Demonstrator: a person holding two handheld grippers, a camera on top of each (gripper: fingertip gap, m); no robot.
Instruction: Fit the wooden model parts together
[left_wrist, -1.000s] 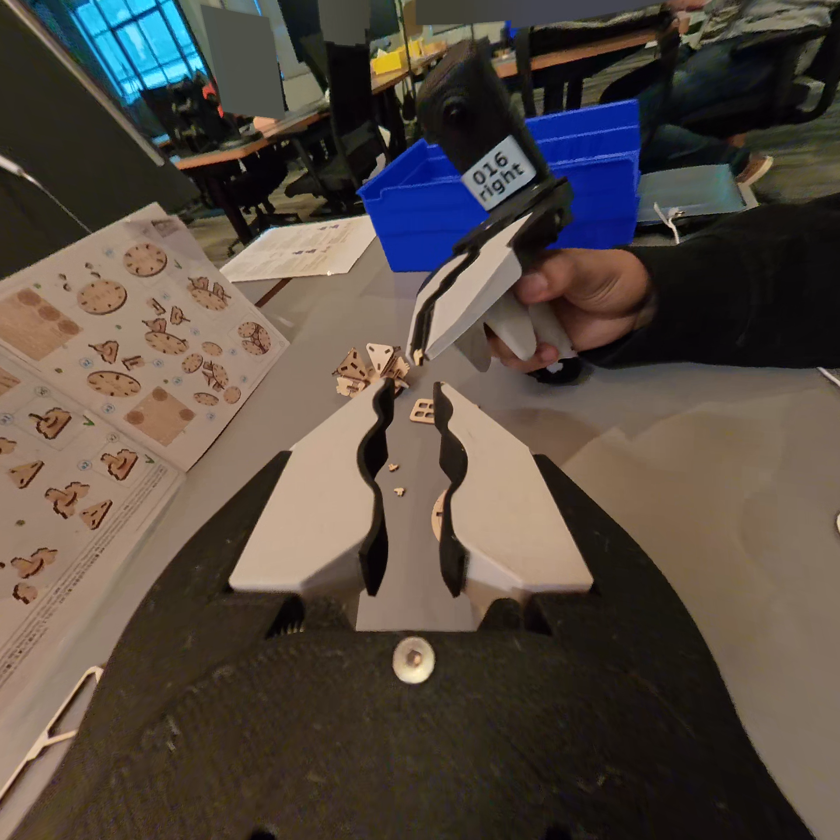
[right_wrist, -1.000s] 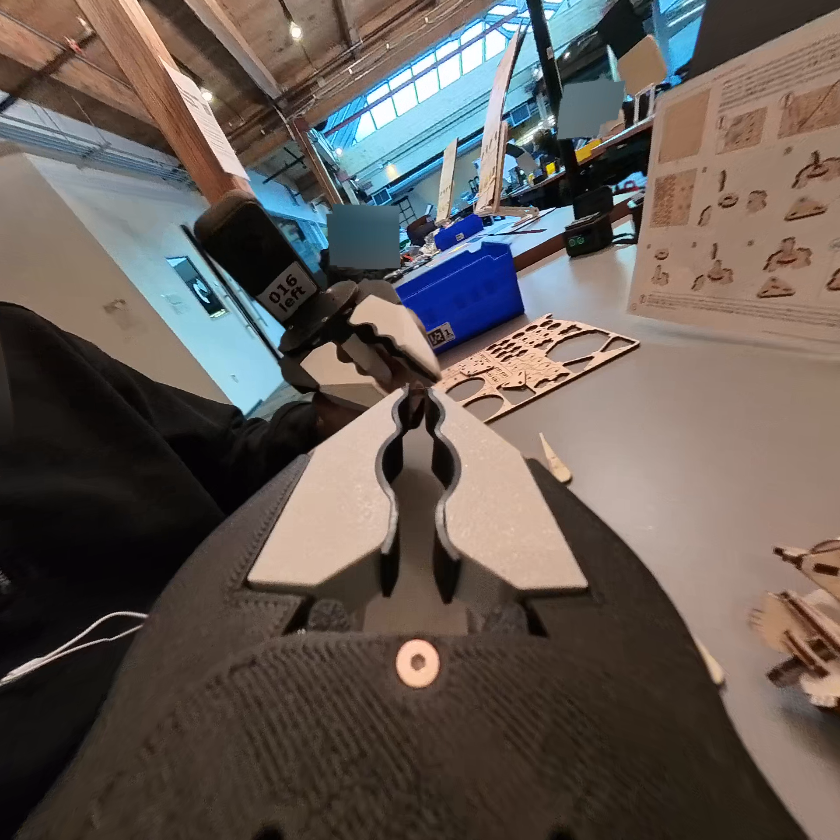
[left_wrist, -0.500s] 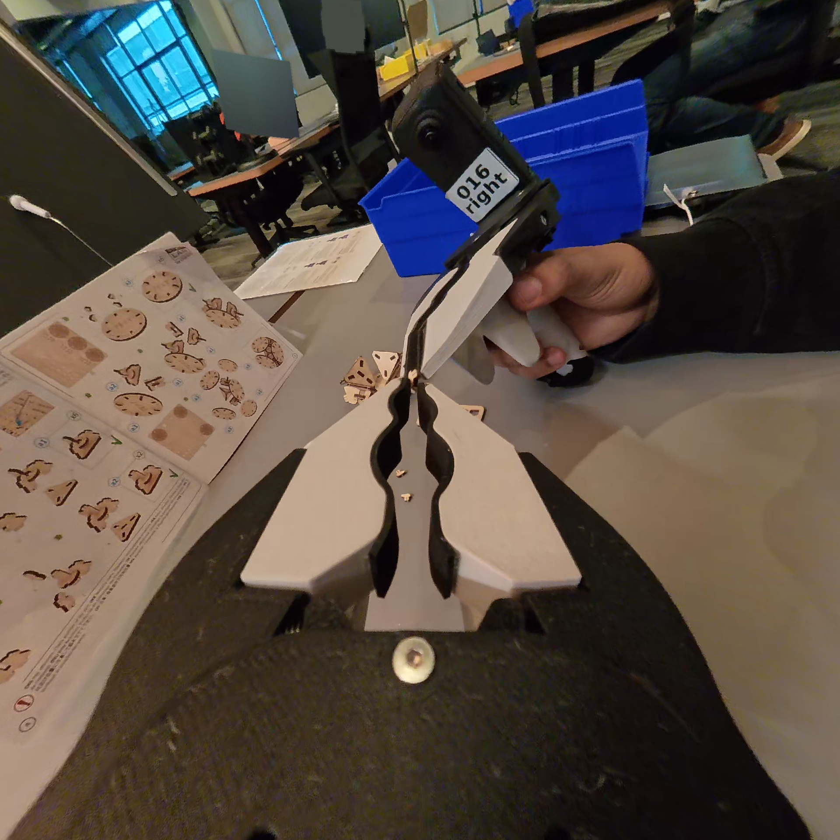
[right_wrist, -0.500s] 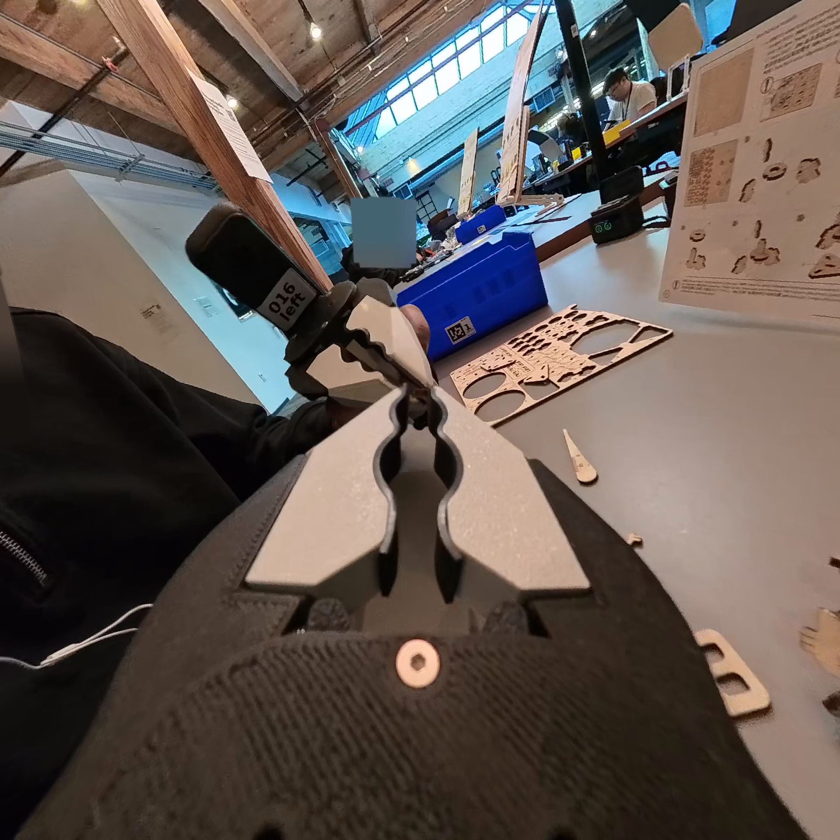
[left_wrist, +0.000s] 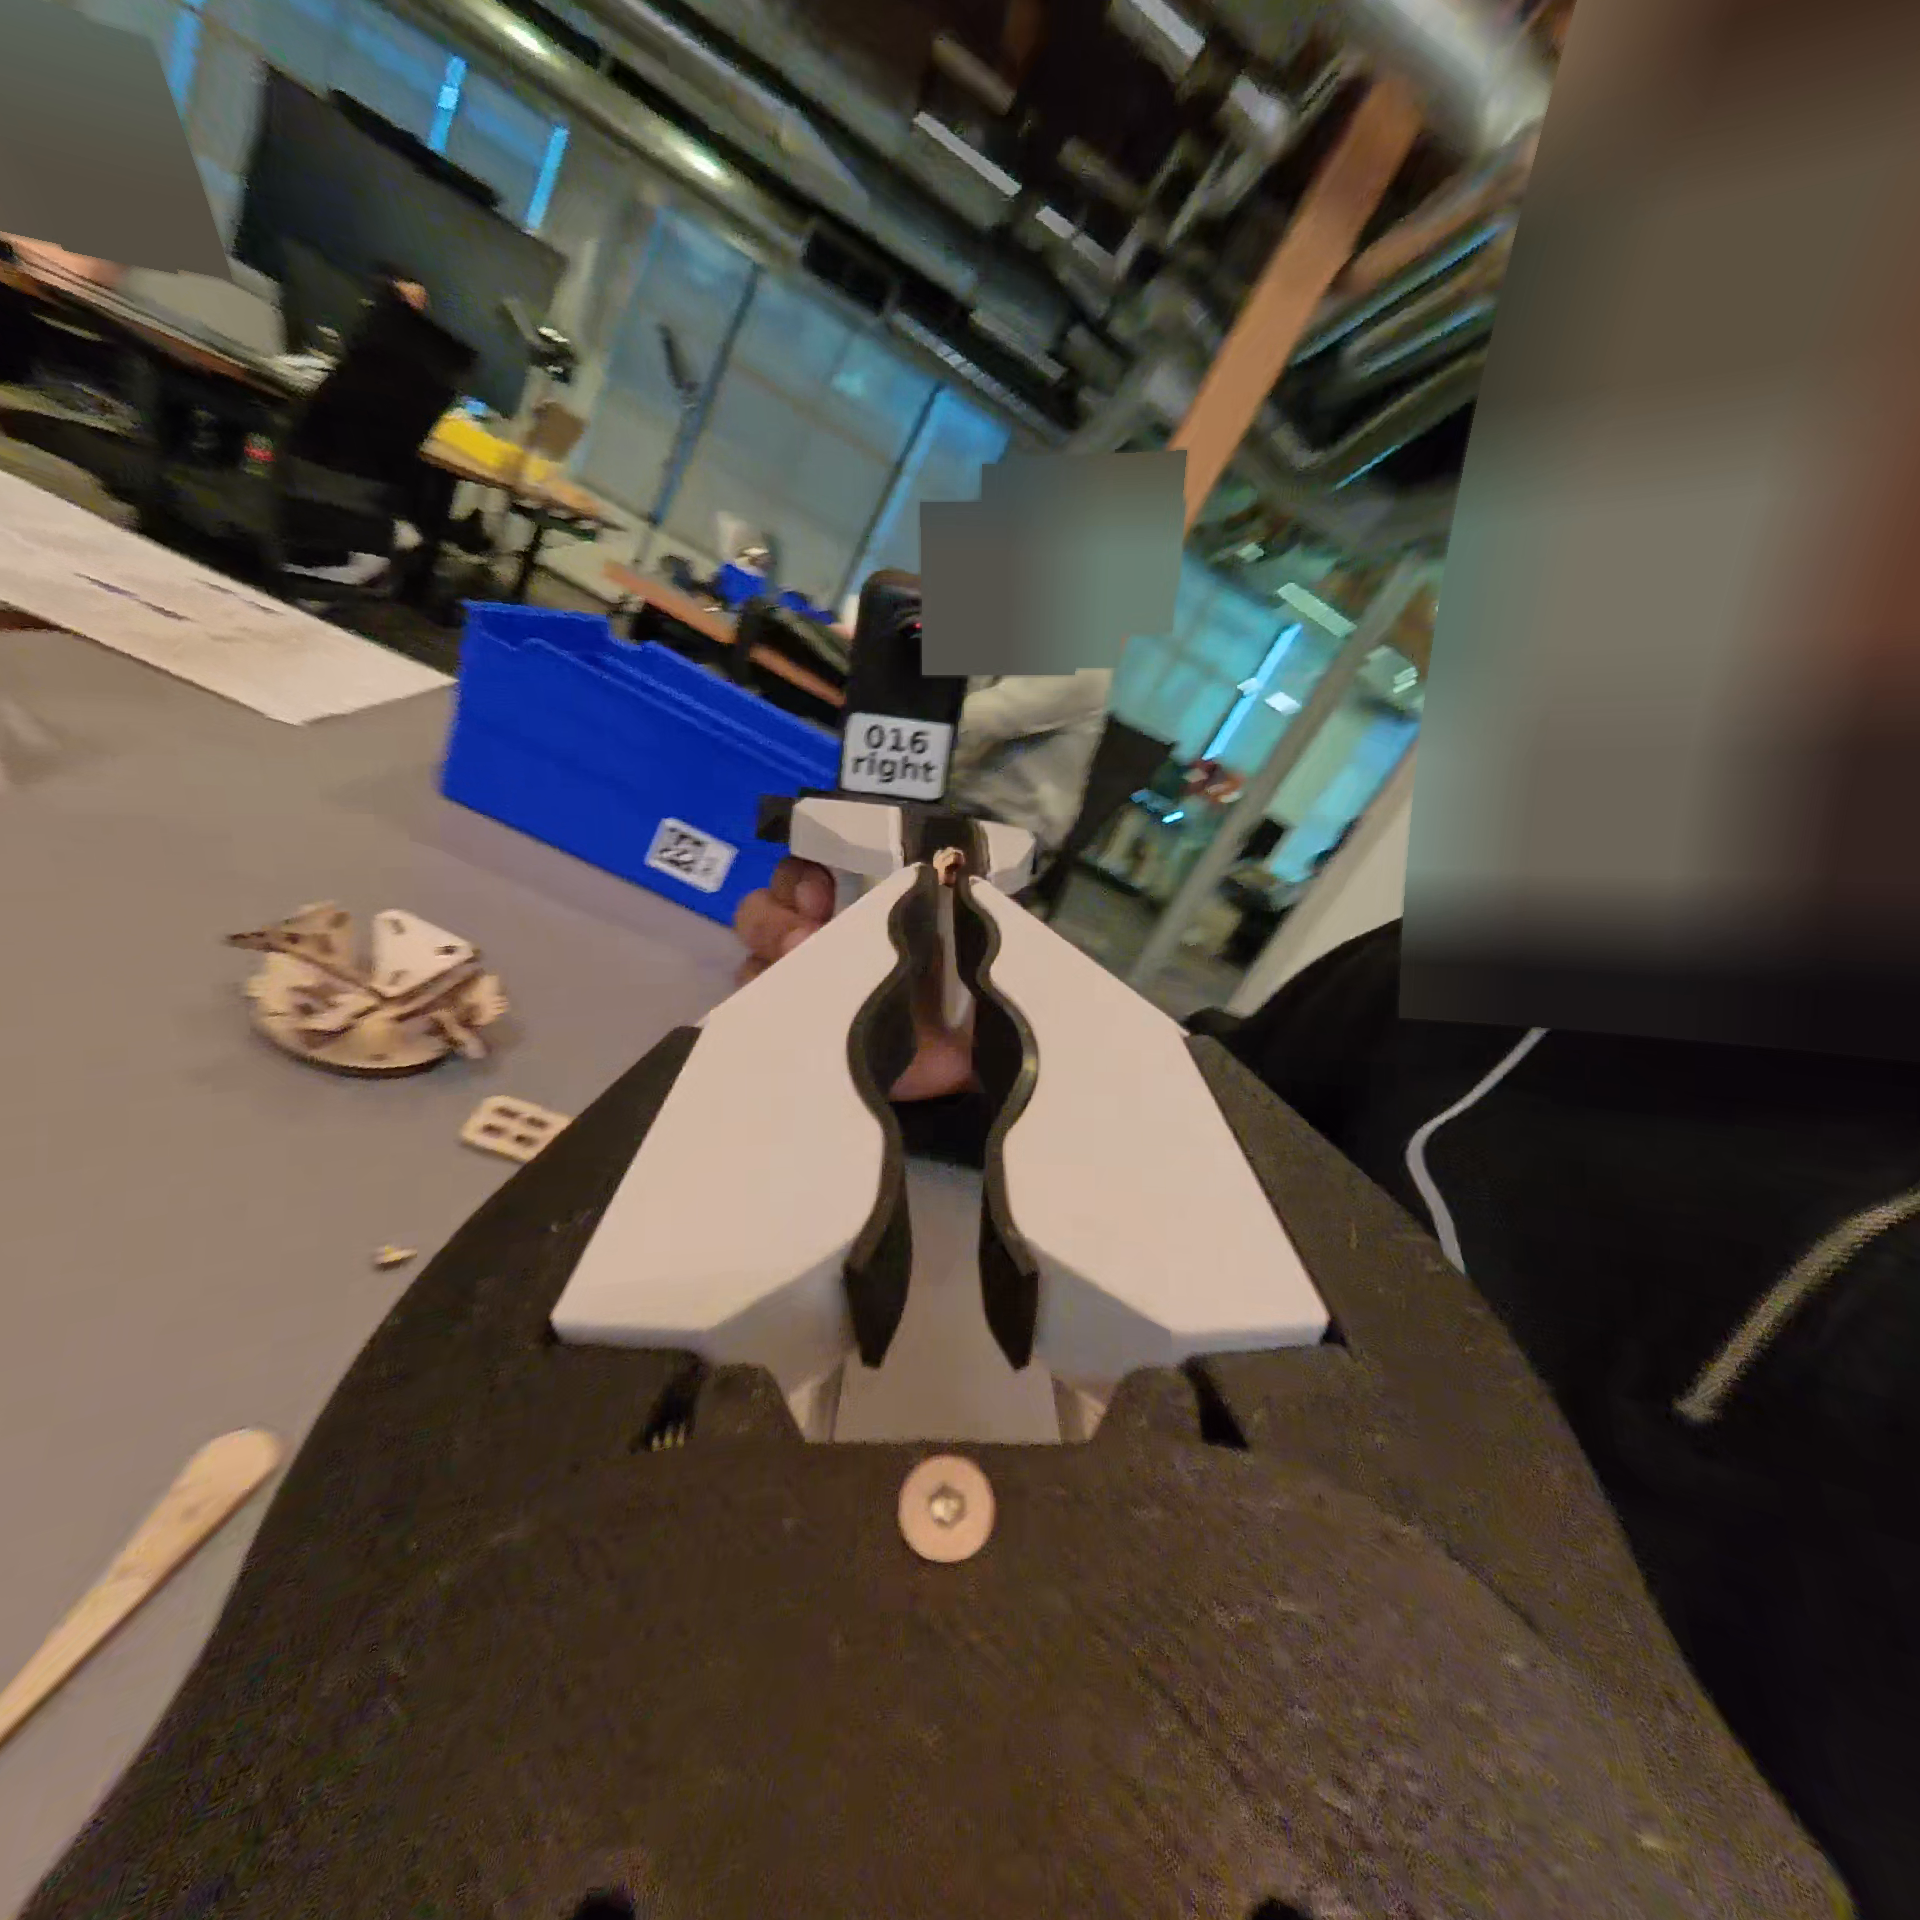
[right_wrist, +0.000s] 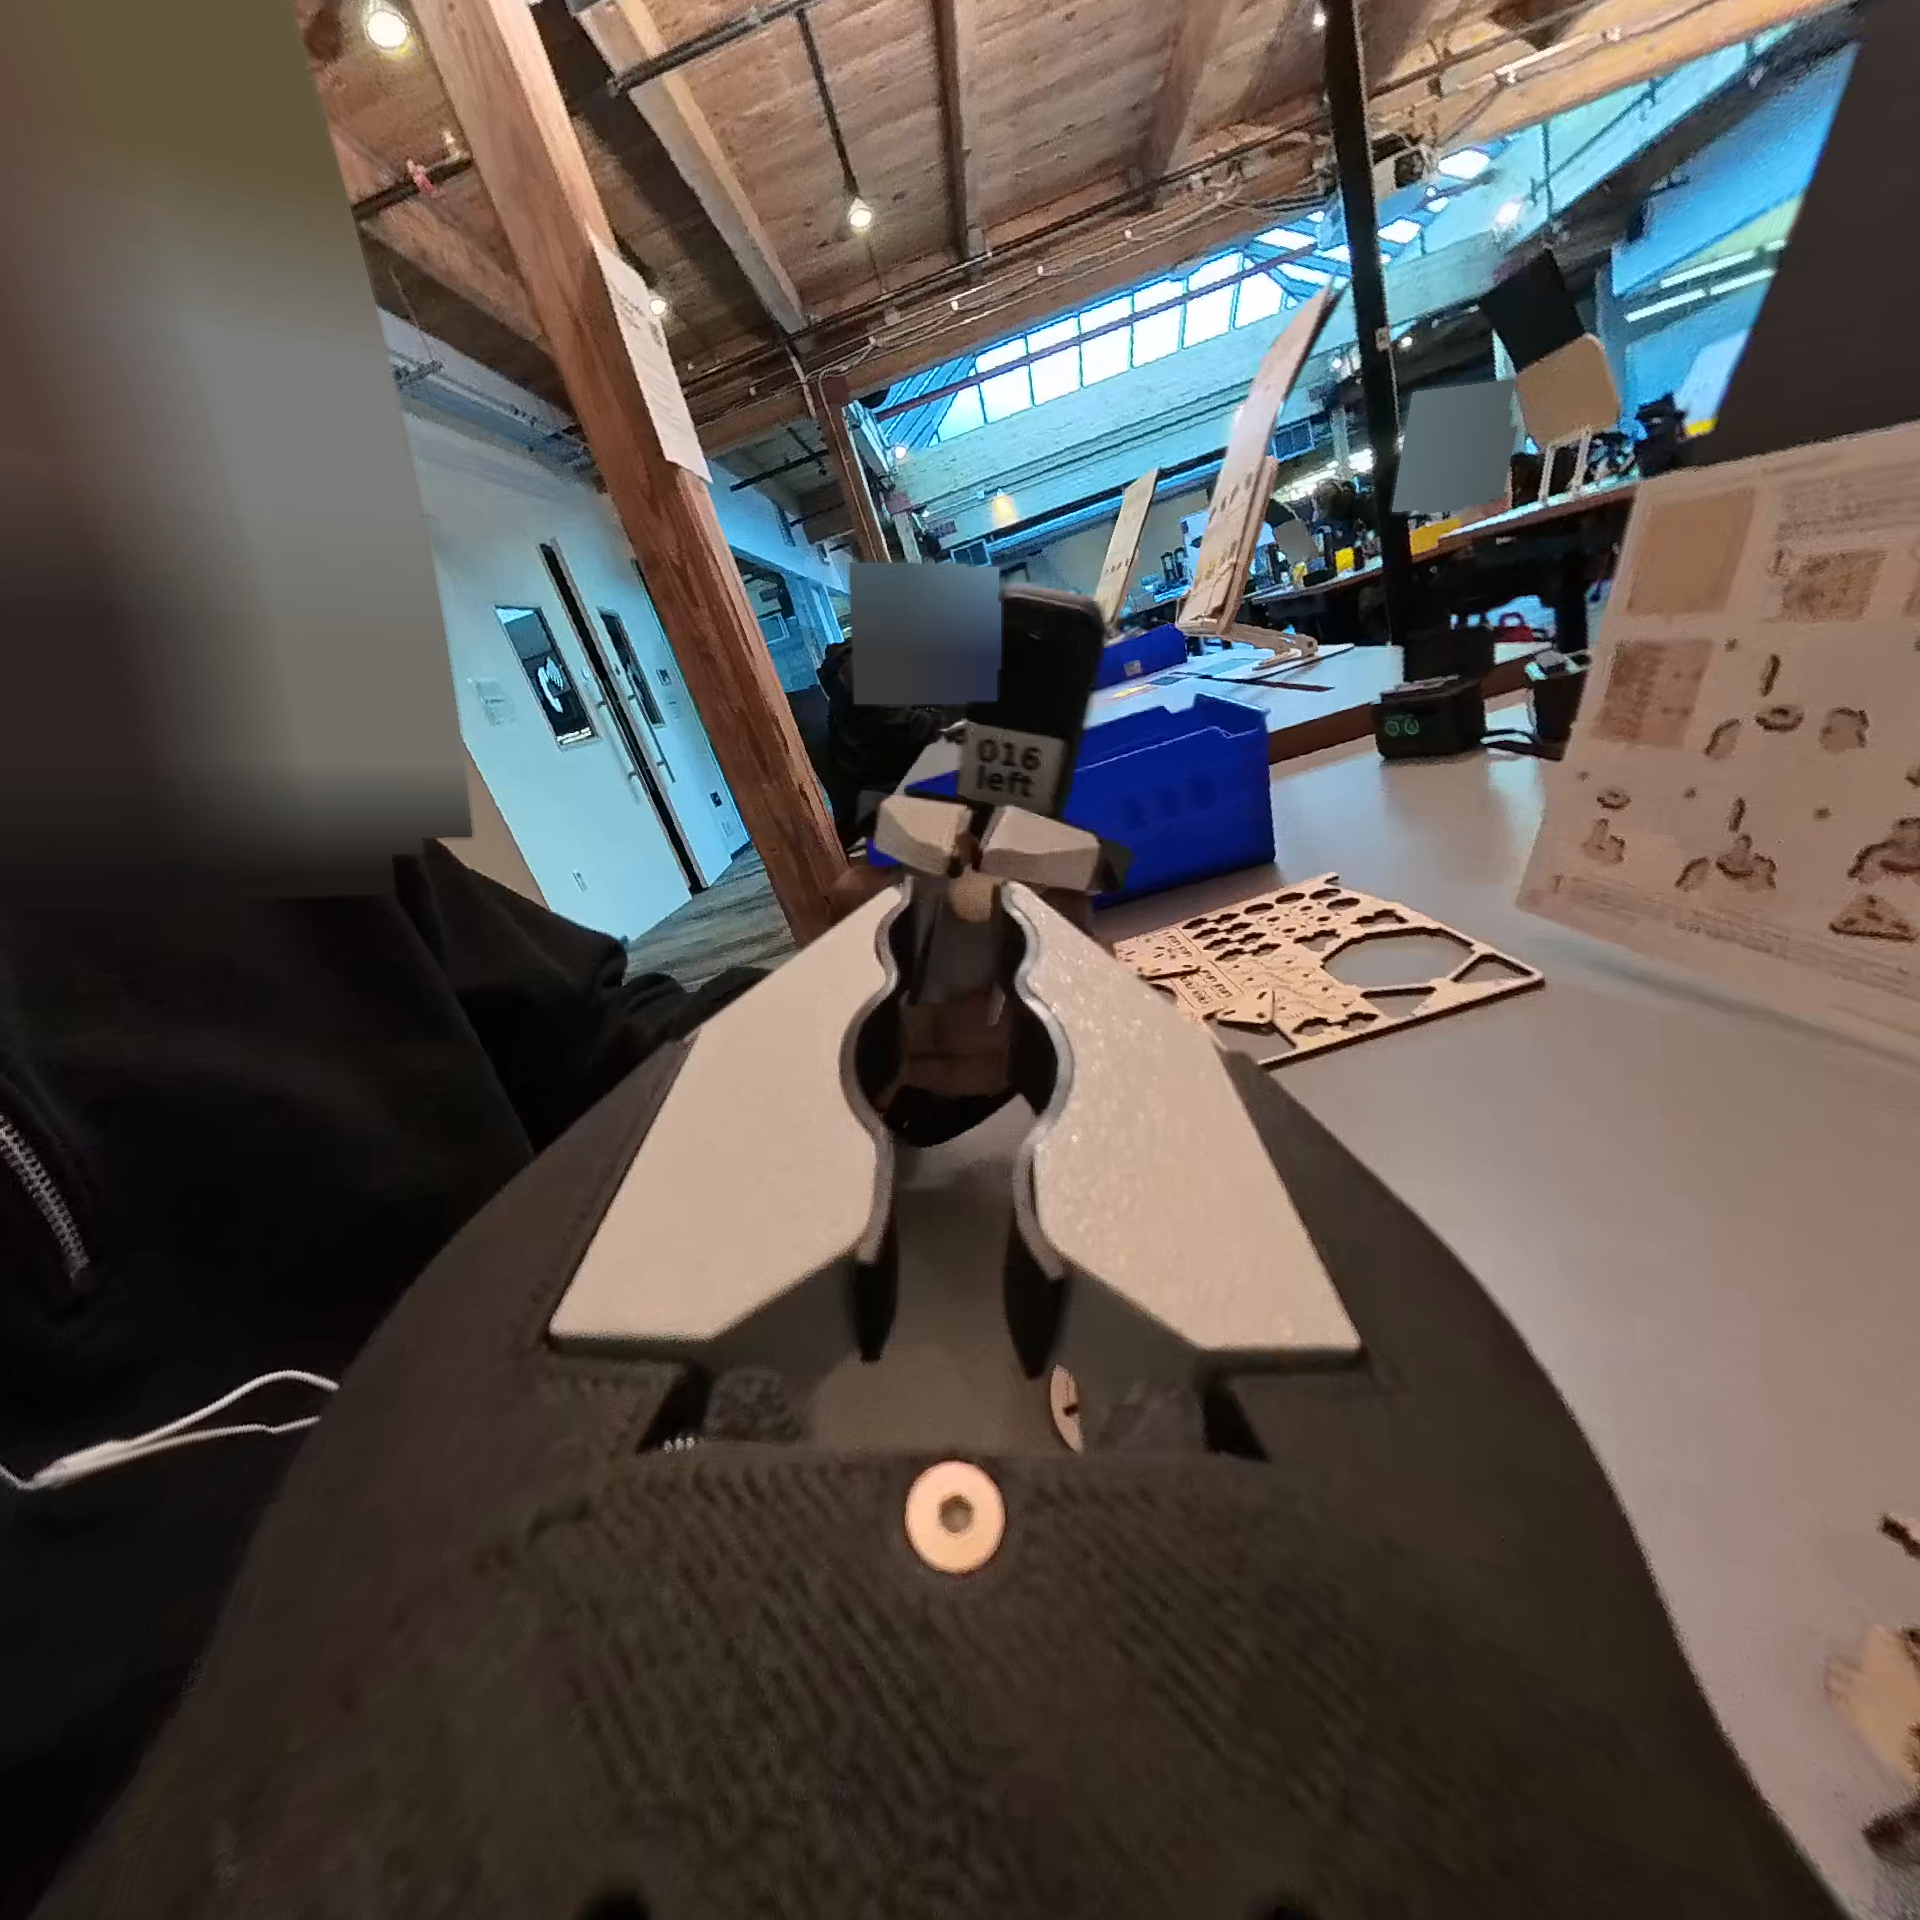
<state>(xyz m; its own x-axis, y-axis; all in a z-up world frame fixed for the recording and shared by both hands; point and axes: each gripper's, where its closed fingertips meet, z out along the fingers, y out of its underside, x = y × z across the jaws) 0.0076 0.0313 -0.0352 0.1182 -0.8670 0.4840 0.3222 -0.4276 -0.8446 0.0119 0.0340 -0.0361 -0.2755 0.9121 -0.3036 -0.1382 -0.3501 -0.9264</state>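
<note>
Here, grey table (left_wrist: 156, 831): far part cut off. Blue bin (left_wrist: 623, 727) blurry at back. Wooden sheet (right_wrist: 1351, 966) half hidden behind right gripper (right_wrist: 951, 909), its fingers apart, gripping nothing. Left gripper (left_wrist: 940, 868) clenched on tiny wooden piece (left_wrist: 945, 858), too small to name. Grippers point at each other, tips close.

Grey table (left_wrist: 156, 1195) w/ blue bin (left_wrist: 623, 748), wooden model (left_wrist: 364, 997), cutout sheet (right_wrist: 1330, 966), wooden stick (left_wrist: 135, 1558).
</note>
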